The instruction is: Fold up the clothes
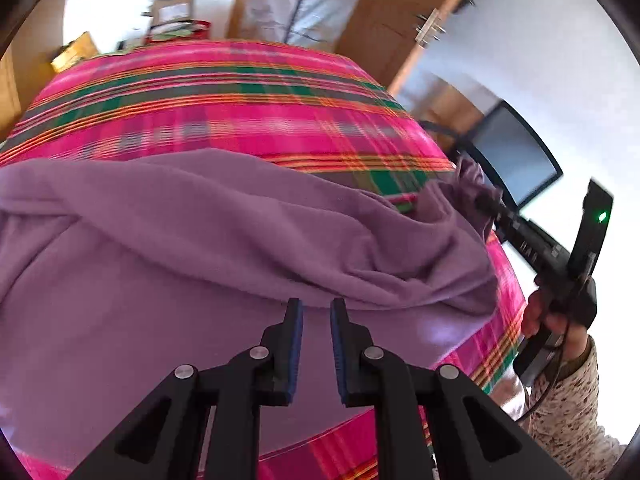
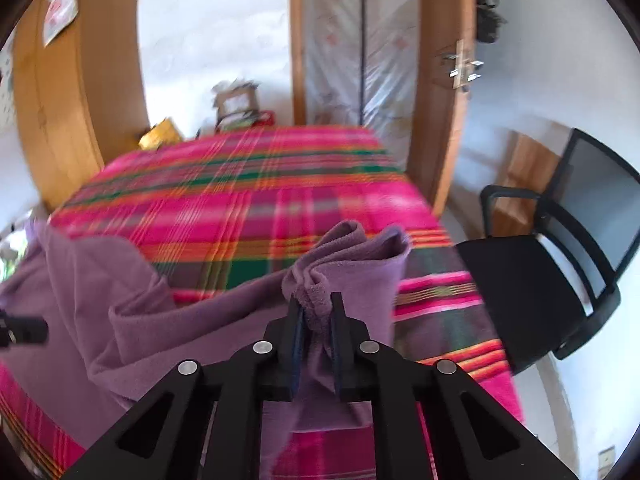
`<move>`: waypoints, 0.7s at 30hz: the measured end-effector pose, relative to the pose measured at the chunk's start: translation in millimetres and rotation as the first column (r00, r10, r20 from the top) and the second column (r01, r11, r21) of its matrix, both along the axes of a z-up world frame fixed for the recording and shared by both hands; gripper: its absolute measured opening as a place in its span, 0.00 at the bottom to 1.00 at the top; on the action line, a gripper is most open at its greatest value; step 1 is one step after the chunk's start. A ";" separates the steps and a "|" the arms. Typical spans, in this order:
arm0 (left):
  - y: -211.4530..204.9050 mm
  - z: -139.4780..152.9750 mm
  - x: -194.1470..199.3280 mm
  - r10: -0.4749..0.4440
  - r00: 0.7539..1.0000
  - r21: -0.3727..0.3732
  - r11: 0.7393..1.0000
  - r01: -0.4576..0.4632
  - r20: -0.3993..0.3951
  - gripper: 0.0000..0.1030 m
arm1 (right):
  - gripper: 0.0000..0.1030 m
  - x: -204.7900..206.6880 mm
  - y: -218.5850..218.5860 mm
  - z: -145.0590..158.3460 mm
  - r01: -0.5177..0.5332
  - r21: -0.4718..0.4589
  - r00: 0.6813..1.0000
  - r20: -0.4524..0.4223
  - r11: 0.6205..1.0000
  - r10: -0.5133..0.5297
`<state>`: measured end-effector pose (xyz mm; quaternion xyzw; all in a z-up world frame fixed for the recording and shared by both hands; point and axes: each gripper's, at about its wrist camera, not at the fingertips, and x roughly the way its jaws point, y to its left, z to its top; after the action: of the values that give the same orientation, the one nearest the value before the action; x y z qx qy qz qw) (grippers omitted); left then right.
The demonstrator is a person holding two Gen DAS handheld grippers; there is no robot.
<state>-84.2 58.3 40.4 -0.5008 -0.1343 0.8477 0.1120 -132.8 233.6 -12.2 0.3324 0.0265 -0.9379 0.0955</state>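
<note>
1. Nearest me, my right gripper (image 2: 316, 312) is clenched on a bunched corner of the purple garment (image 2: 208, 320), the cloth pinched between both pads and lifted a little off the bed.
2. My left gripper (image 1: 316, 316) hangs over the near middle of the same garment with its jaws slightly apart and nothing between them: released, not touching cloth as far as I can see.
3. The garment sprawls in loose ridges across the near half of the plaid bedspread (image 1: 224, 92), one edge trailing right toward my right-hand tool.
4. My call: the left needs a matching corner on its side before I pull, so the cloth goes taut and flat.
5. Far right, a black chair (image 2: 560, 280) stands just beside the bed; I'd keep the swing clear of it.
</note>
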 end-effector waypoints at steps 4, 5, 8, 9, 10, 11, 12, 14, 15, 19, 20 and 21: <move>18.1 -3.8 -6.3 -0.055 0.998 -0.010 0.998 0.055 0.006 0.14 | 0.10 10.1 29.5 18.8 0.105 -0.024 0.993 -0.056 0.994 -0.106; 23.6 -4.5 -8.2 -0.072 0.997 -0.011 0.997 0.072 0.006 0.14 | 0.10 12.8 36.9 22.5 0.134 -0.024 0.988 -0.069 0.991 -0.135; 35.6 -5.0 -11.2 -0.107 0.994 -0.023 0.994 0.107 0.005 0.14 | 0.10 20.9 61.2 32.8 0.209 -0.028 0.973 -0.097 0.978 -0.211; 38.7 -5.0 -12.0 -0.115 0.993 -0.027 0.993 0.115 0.004 0.14 | 0.10 23.6 68.5 35.8 0.231 -0.026 0.967 -0.105 0.973 -0.232; 41.6 -4.5 -12.3 -0.121 0.993 -0.032 0.992 0.121 0.000 0.14 | 0.10 26.9 76.6 40.5 0.257 -0.027 0.959 -0.120 0.966 -0.259; 45.1 -4.0 -12.4 -0.131 0.991 -0.039 0.991 0.131 -0.006 0.14 | 0.10 31.0 86.0 45.7 0.280 -0.034 0.950 -0.131 0.959 -0.282; 49.1 -4.3 -13.9 -0.143 0.990 -0.046 0.989 0.142 -0.009 0.14 | 0.10 34.5 94.6 50.1 0.305 -0.033 0.941 -0.142 0.952 -0.306; 53.3 -7.4 -16.8 -0.149 0.989 -0.049 0.988 0.149 0.002 0.14 | 0.10 40.6 109.4 56.2 0.344 -0.034 0.925 -0.157 0.938 -0.345; 55.1 -9.3 -18.3 -0.152 0.988 -0.046 0.987 0.152 0.009 0.14 | 0.10 43.1 115.5 57.9 0.359 -0.036 0.919 -0.159 0.933 -0.360; 57.2 -12.3 -19.5 -0.153 0.988 -0.036 0.987 0.154 0.018 0.14 | 0.10 48.4 142.8 51.1 0.424 -0.039 0.896 -0.131 0.905 -0.425; 57.2 -13.0 -20.3 -0.153 0.988 -0.038 0.987 0.154 0.019 0.14 | 0.10 48.6 149.5 45.9 0.436 -0.039 0.892 -0.112 0.899 -0.437; 56.5 -14.0 -21.6 -0.150 0.988 -0.044 0.988 0.151 0.023 0.14 | 0.10 48.8 156.1 40.7 0.448 -0.039 0.888 -0.094 0.893 -0.450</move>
<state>-105.8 114.8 26.4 -0.5201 -0.0781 0.8348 0.1628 -84.0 389.7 28.4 0.2812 -0.0540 -0.9503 -0.1224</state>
